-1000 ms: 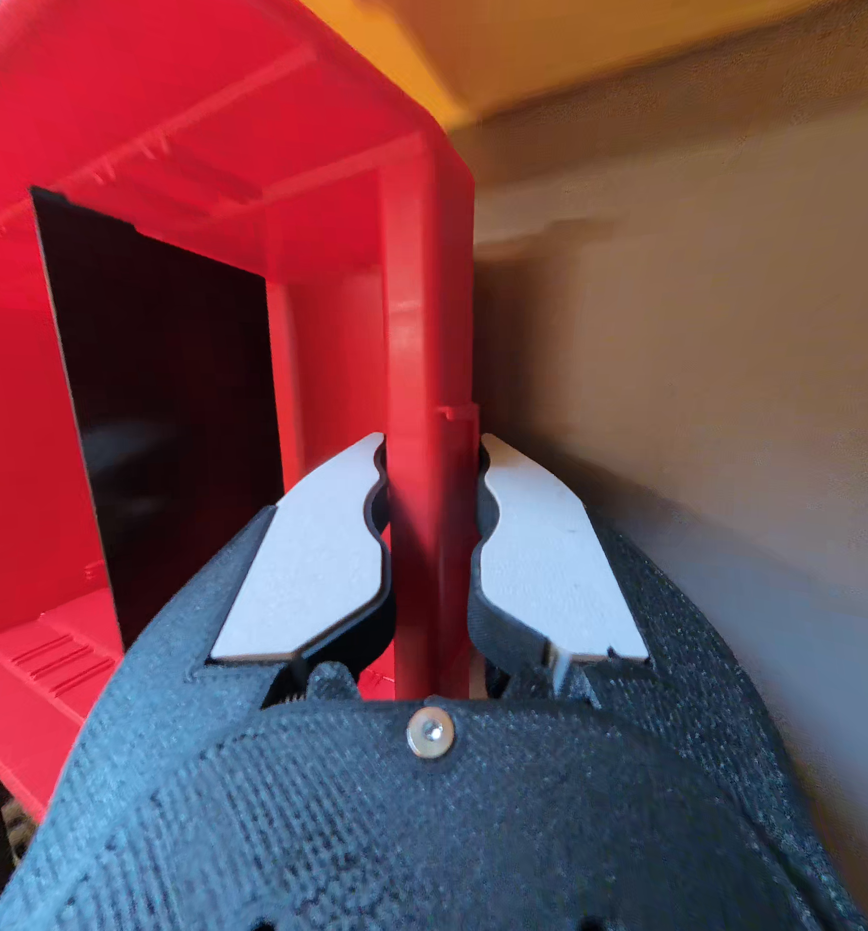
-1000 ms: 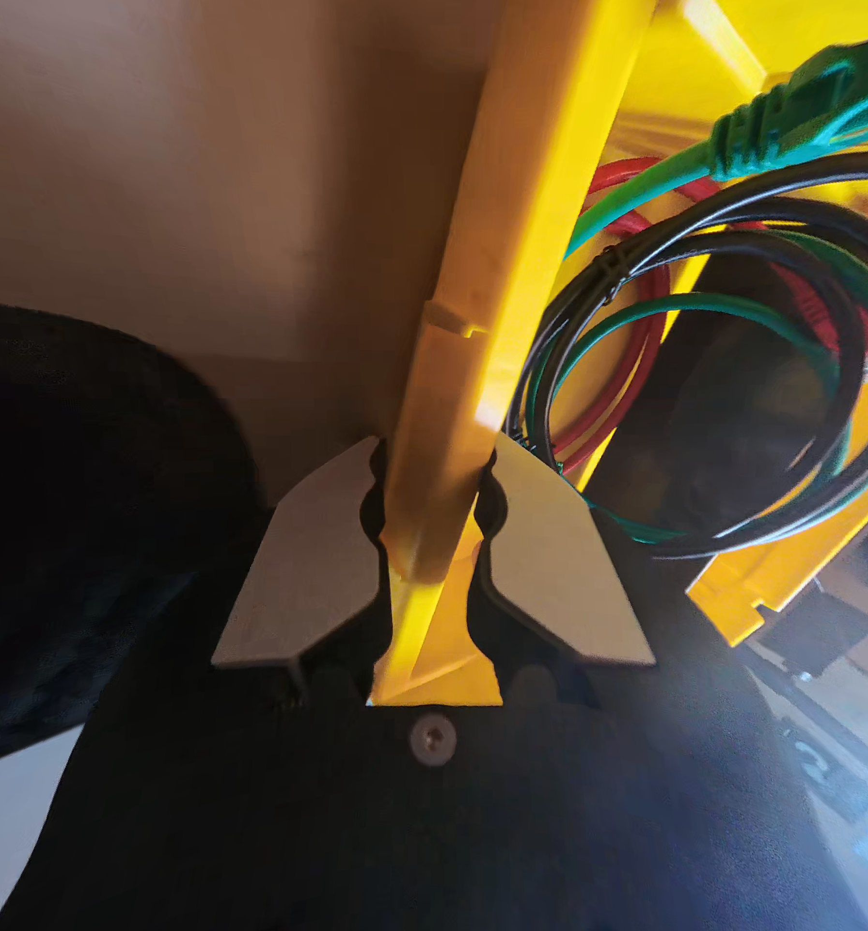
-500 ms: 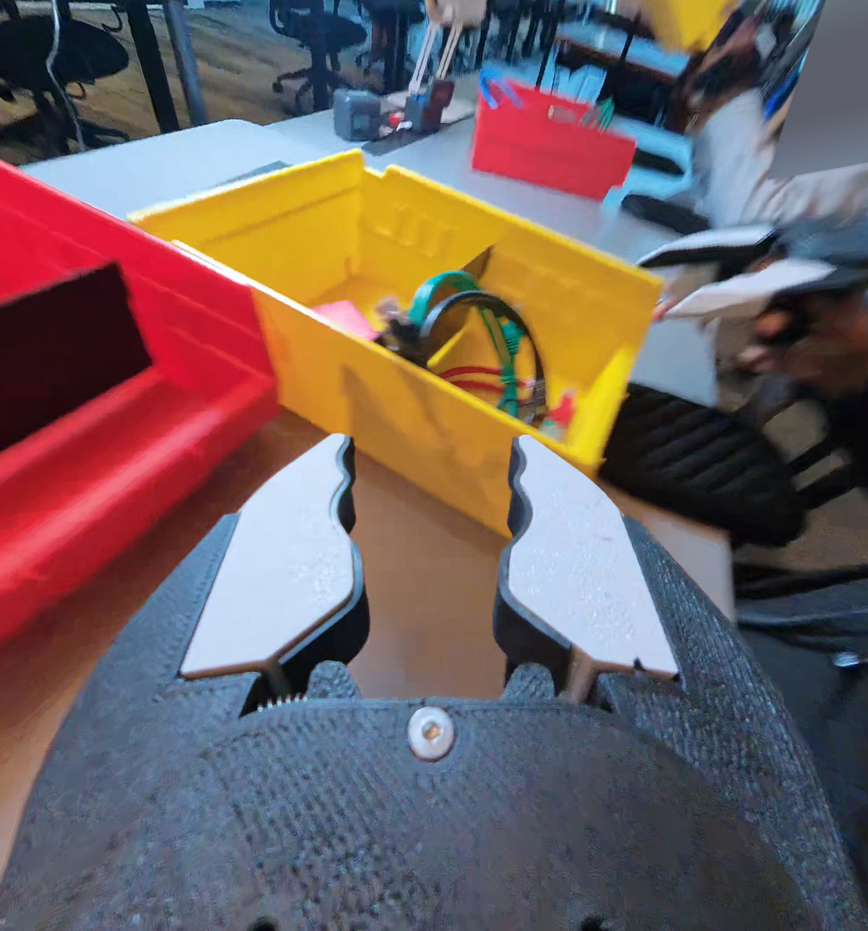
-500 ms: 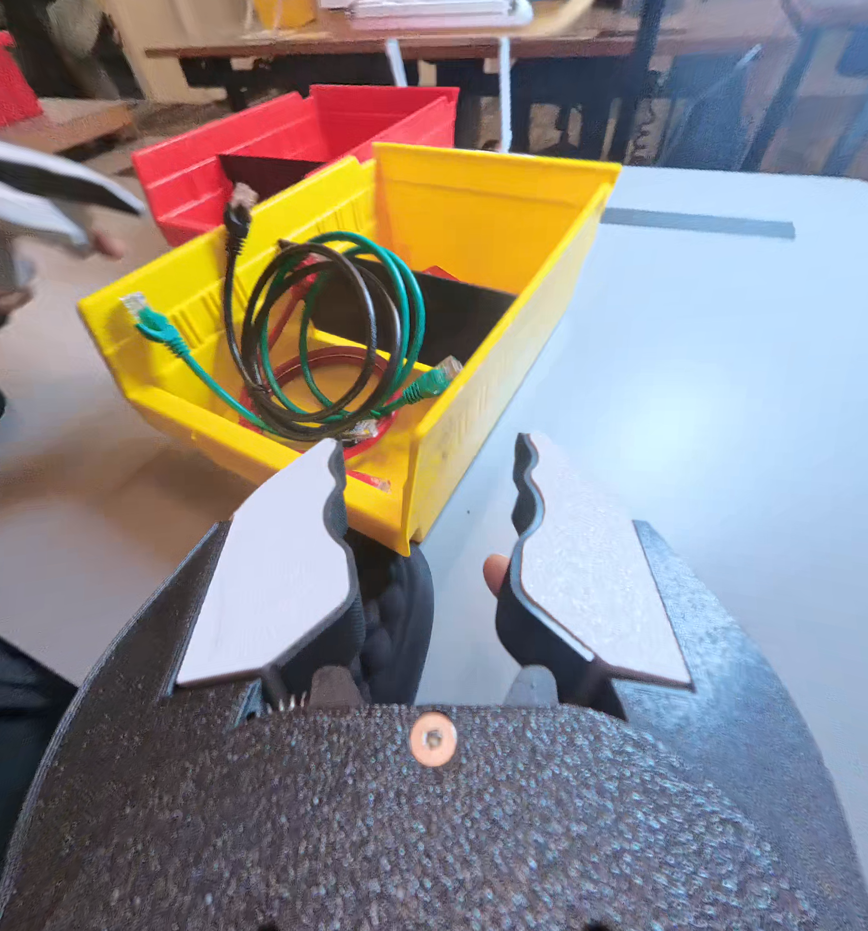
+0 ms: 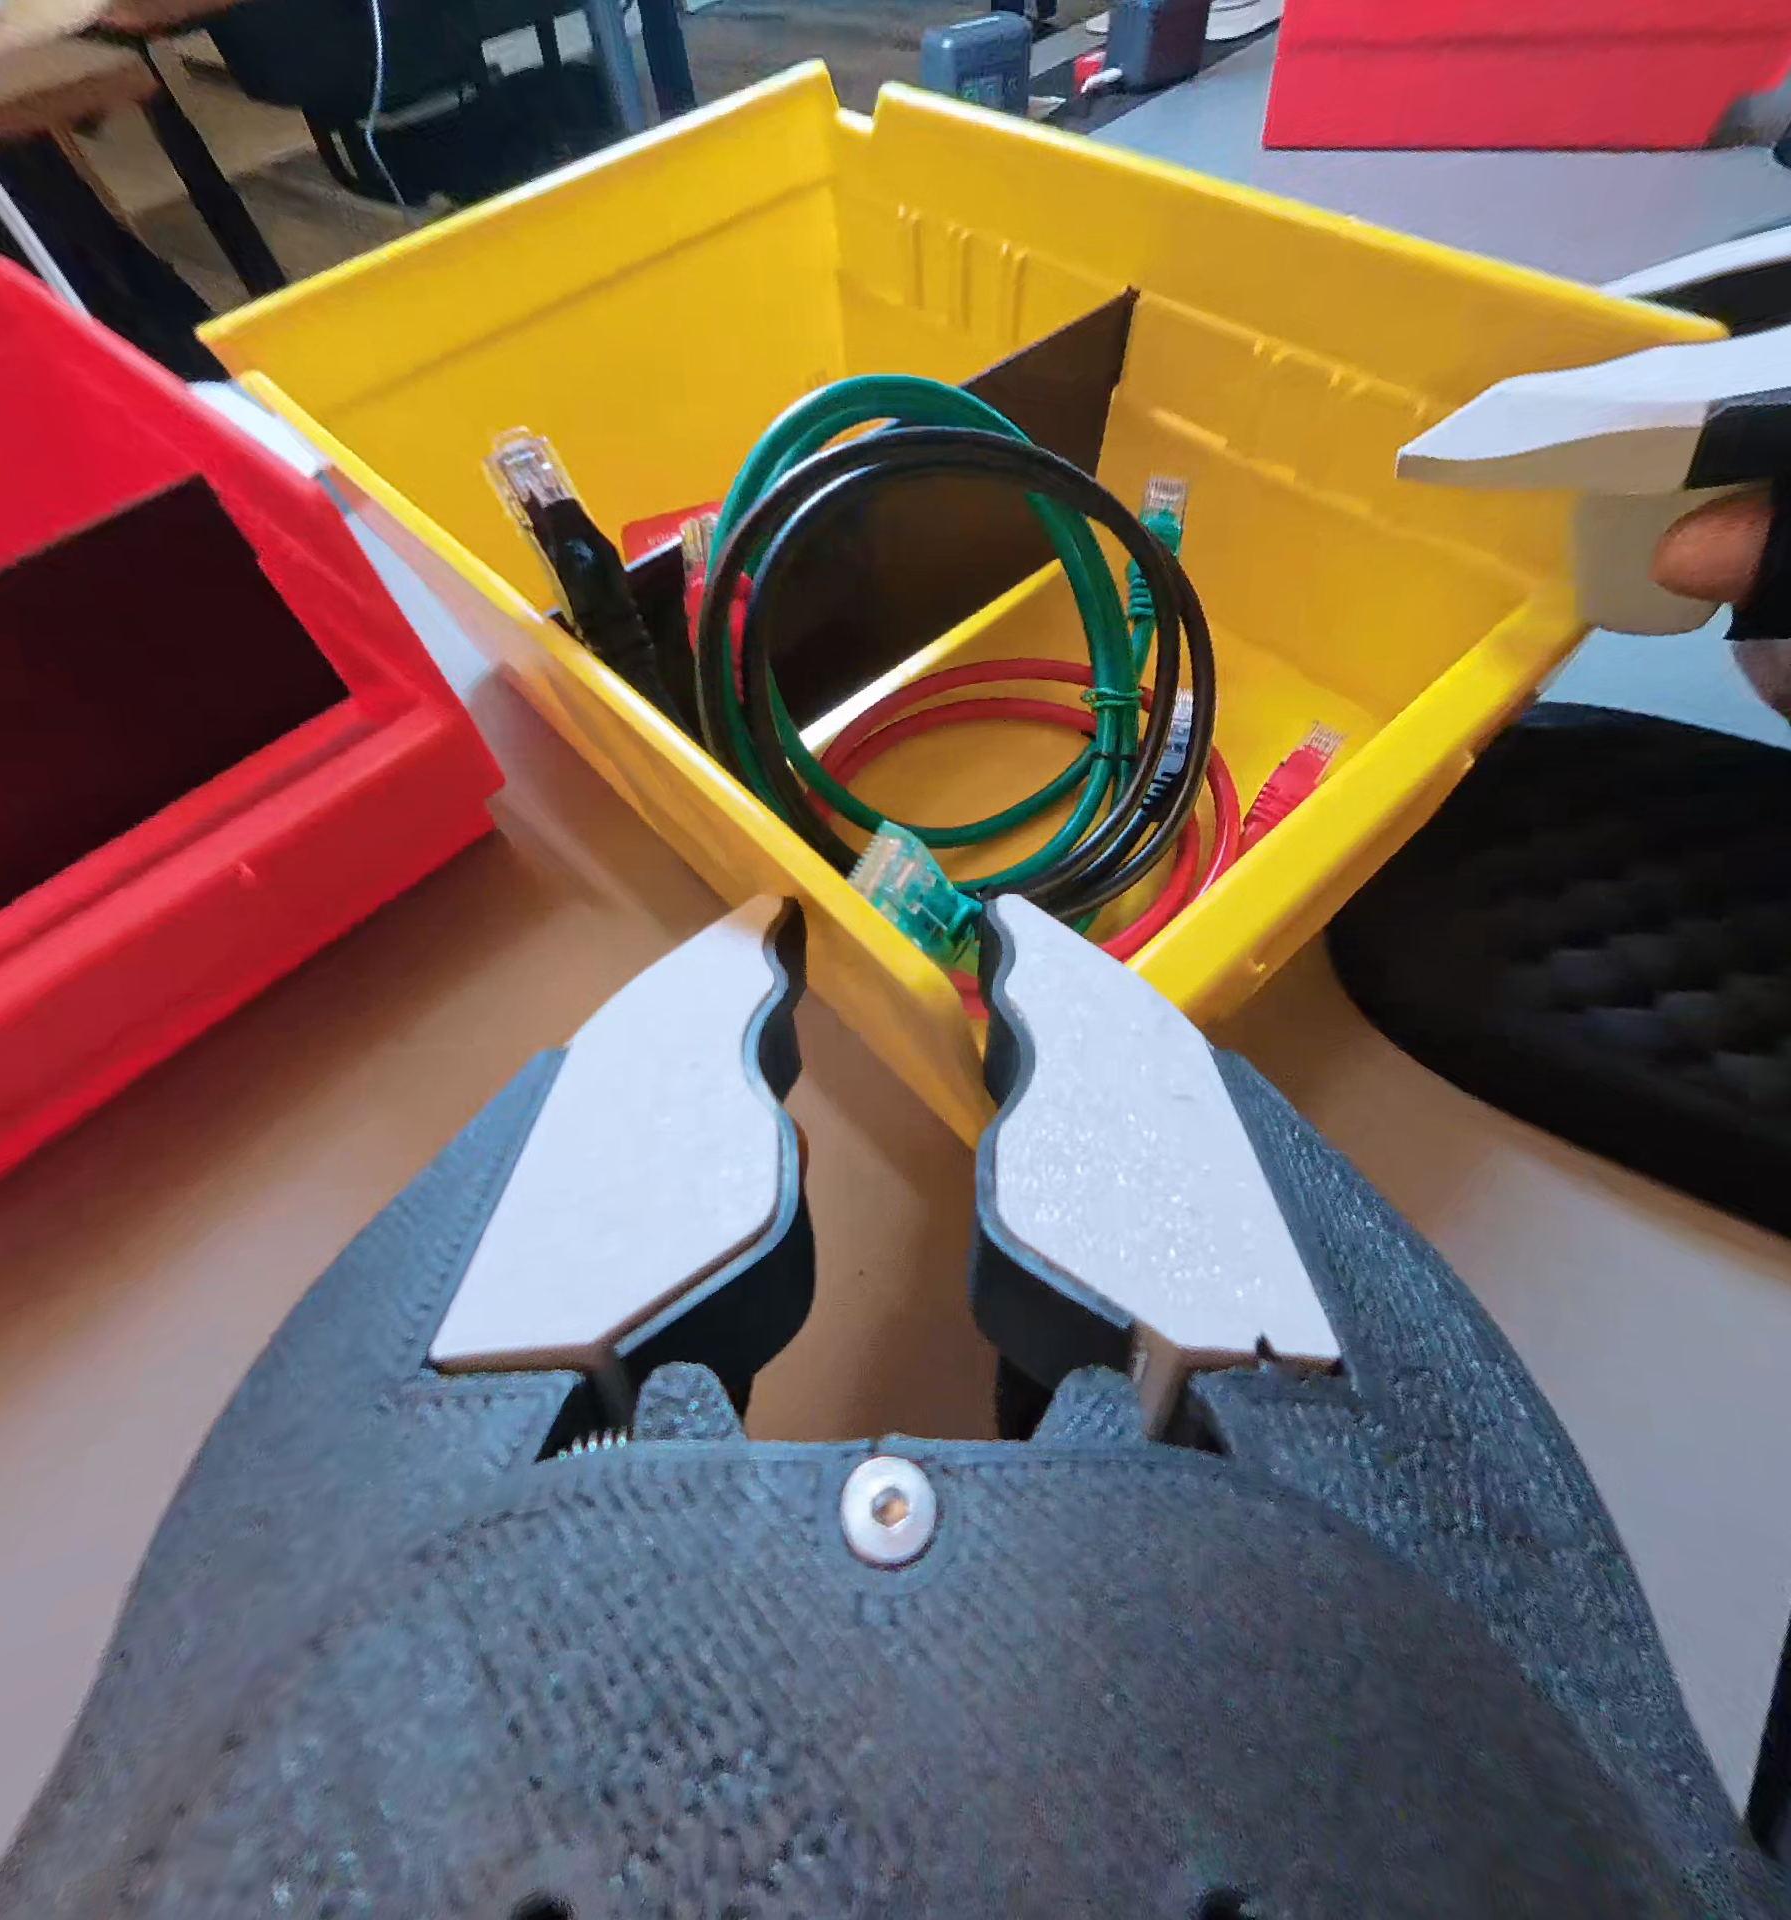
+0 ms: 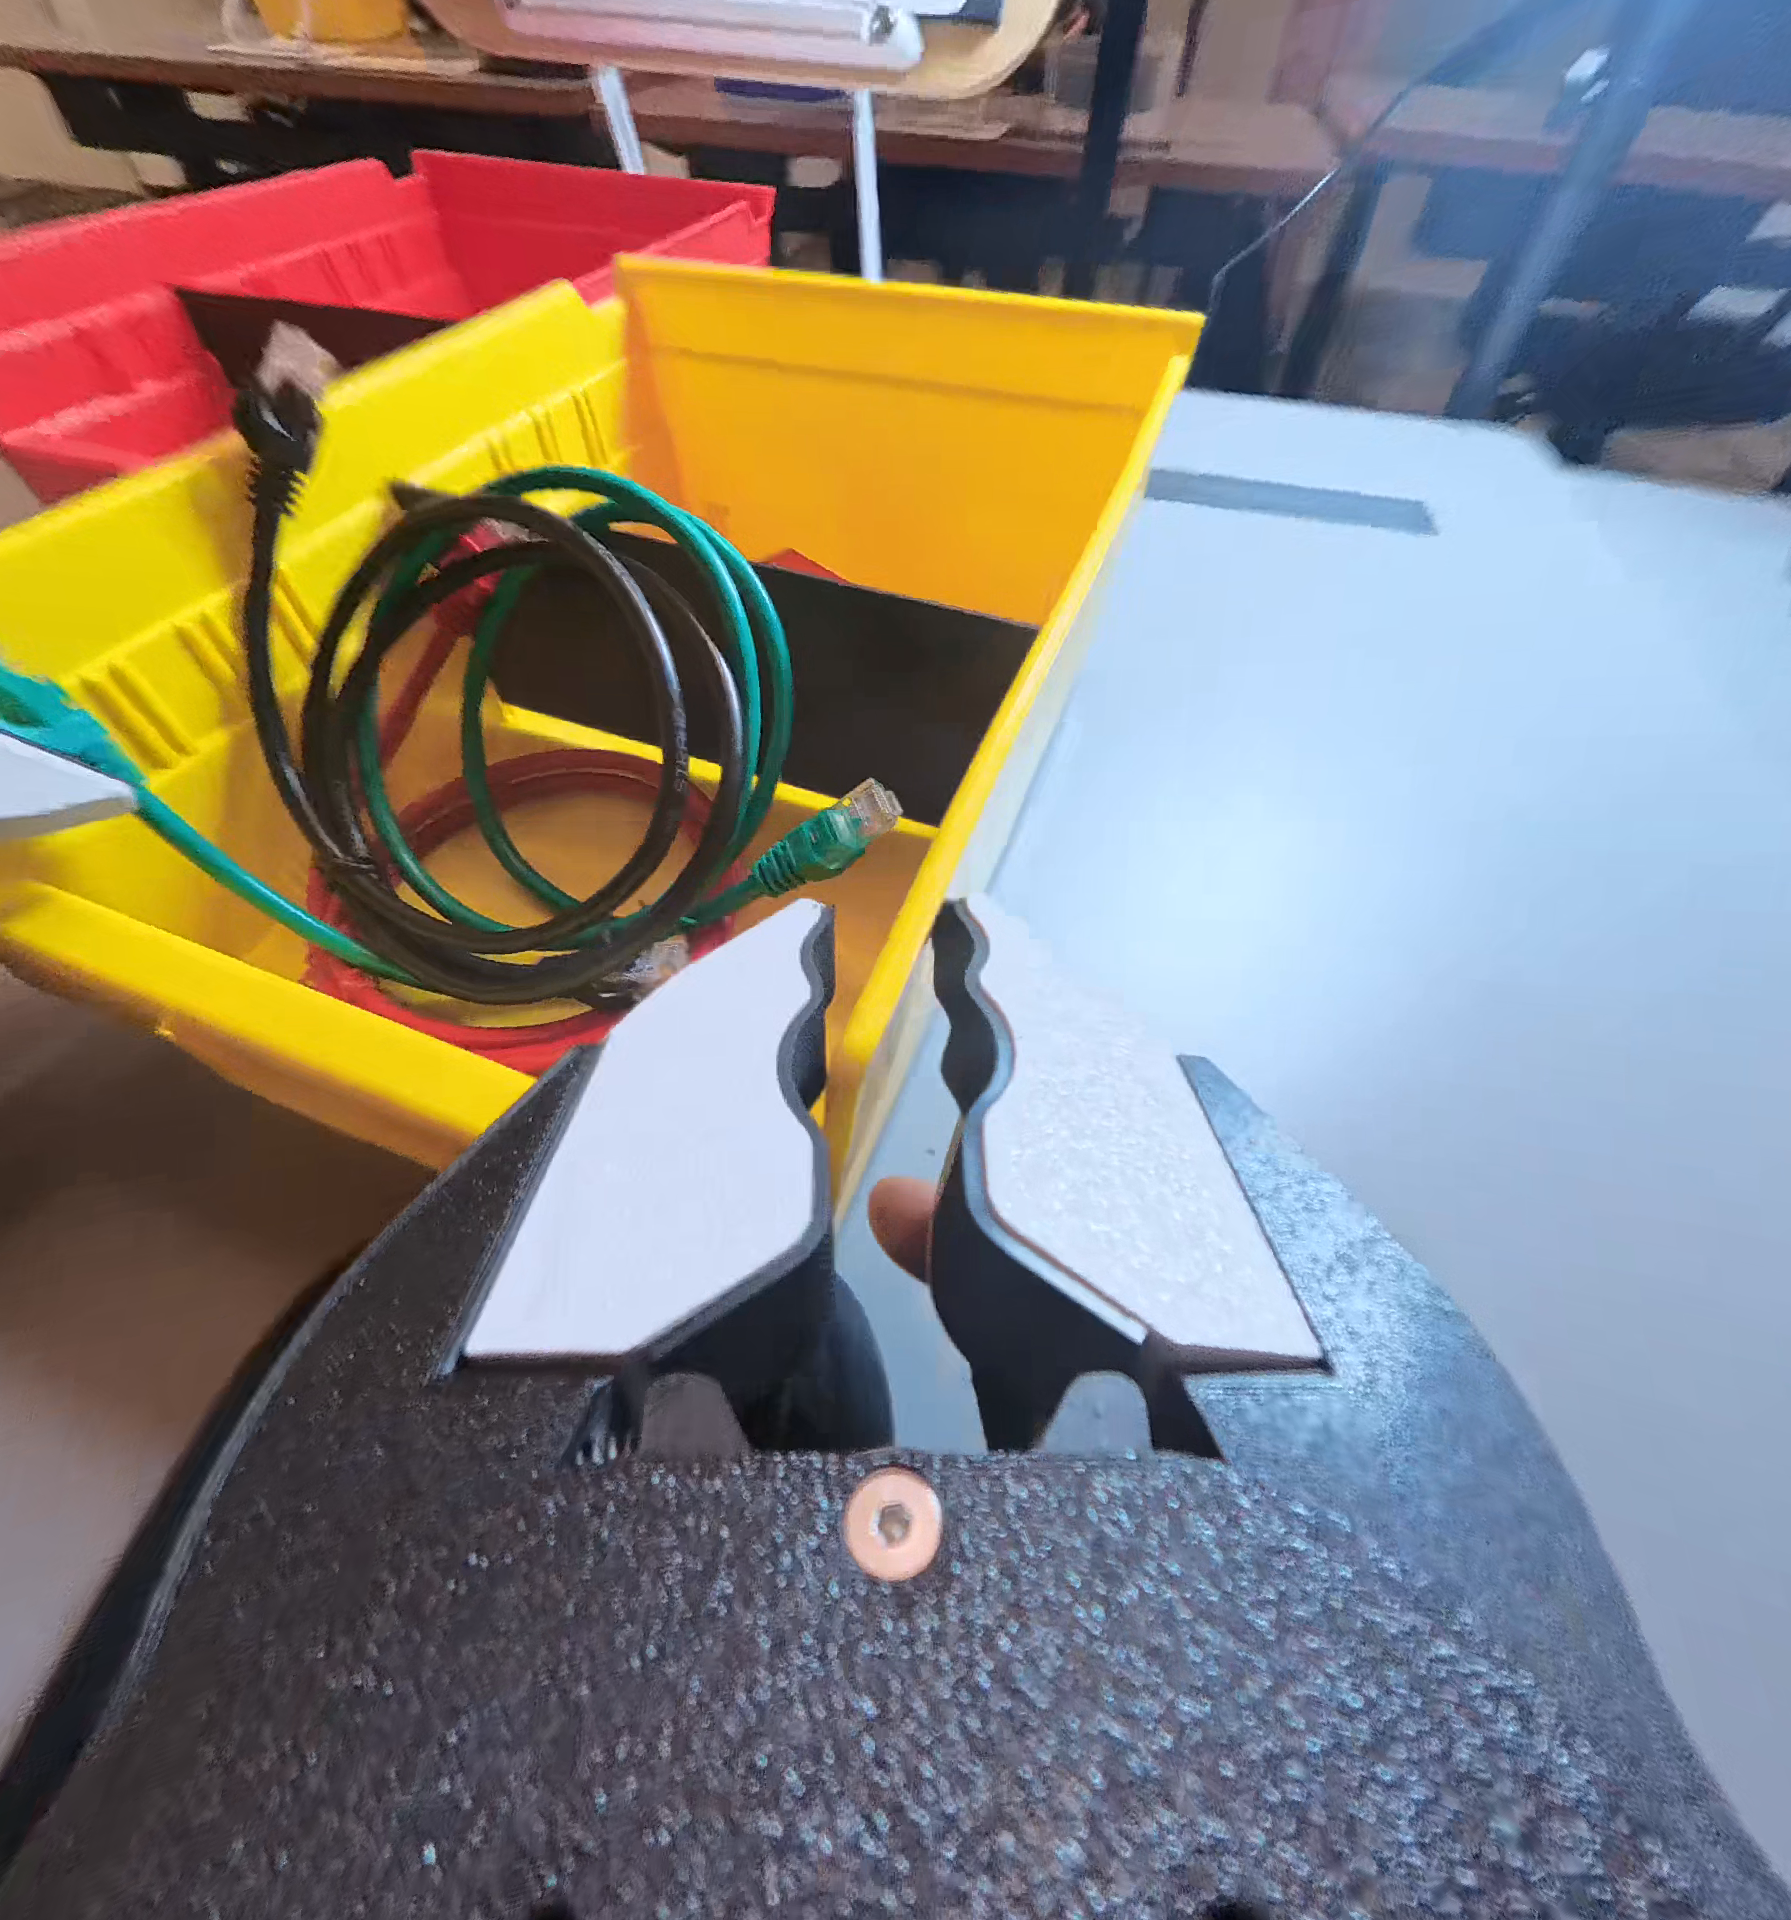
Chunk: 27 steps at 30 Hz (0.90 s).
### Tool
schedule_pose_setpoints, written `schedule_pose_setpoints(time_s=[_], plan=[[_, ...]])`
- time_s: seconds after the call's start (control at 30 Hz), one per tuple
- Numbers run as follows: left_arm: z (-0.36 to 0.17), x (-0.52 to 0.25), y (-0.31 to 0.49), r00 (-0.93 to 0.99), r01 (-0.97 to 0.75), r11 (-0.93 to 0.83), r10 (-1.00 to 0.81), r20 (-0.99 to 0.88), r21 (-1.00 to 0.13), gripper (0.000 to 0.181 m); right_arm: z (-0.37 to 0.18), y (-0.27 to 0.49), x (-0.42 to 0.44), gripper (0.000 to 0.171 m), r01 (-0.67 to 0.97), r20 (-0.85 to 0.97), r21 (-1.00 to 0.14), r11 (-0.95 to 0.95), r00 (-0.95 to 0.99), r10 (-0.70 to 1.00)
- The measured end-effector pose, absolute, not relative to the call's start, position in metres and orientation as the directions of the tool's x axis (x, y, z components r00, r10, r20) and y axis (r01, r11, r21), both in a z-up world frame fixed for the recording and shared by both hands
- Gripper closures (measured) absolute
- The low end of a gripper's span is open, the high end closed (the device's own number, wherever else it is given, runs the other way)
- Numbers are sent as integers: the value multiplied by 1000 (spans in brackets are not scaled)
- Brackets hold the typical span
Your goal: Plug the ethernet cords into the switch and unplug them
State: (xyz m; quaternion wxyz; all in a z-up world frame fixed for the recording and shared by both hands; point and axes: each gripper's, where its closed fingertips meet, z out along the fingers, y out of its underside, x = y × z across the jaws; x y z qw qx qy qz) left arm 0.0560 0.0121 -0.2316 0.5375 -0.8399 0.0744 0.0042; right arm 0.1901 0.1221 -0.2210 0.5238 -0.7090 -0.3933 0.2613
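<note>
A yellow bin (image 5: 662, 312) holds coiled green (image 5: 1099, 582), black (image 5: 974, 457) and red (image 5: 974, 696) ethernet cords. One green plug (image 5: 901, 883) pokes over the bin's near corner. My left gripper (image 5: 891, 920) is open, its tips just short of that plug, one outside the wall and one over the cords. My right gripper (image 6: 883, 914) has the bin's right wall (image 6: 1026, 727) between its nearly closed fingers. Its finger (image 5: 1597, 426) also shows in the left wrist view. No switch shows plainly.
A red bin (image 5: 143, 831) with a dark divider stands left of the yellow bin on the brown table (image 5: 247, 1195). A grey table (image 6: 1390, 831) lies to the right. A black padded chair seat (image 5: 1618, 966) sits below the yellow bin's right corner. Spacing between my two grippers at the tips: around 20 centimeters.
A second ago each gripper was shut on a bin wall, then both let go. Both have since moved in toward the yellow bin, and the right one's fingers have closed on its wall.
</note>
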Motion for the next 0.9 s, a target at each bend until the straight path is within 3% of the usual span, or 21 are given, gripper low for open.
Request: schedule_pose_setpoints(time_s=[0.27,0.5,0.7,0.9], plan=[[-132,67,-38,967,-253,-200,-77,-242,-947,151,-107,68,205,155,111,122,-991,74,538,834],[-61,-24,-136,935,-266,-209,181,-304,-941,152,-32,-3,88,153,27,169,-985,170,319,933],[-70,-125,-220,889,-158,-336,361,-282,-928,152,-59,-64,-48,151,107,94,-990,86,69,993],[-140,-213,-268,889,24,-432,422,-178,-902,153,-139,-107,-149,147,257,-14,-966,5,-71,997]])
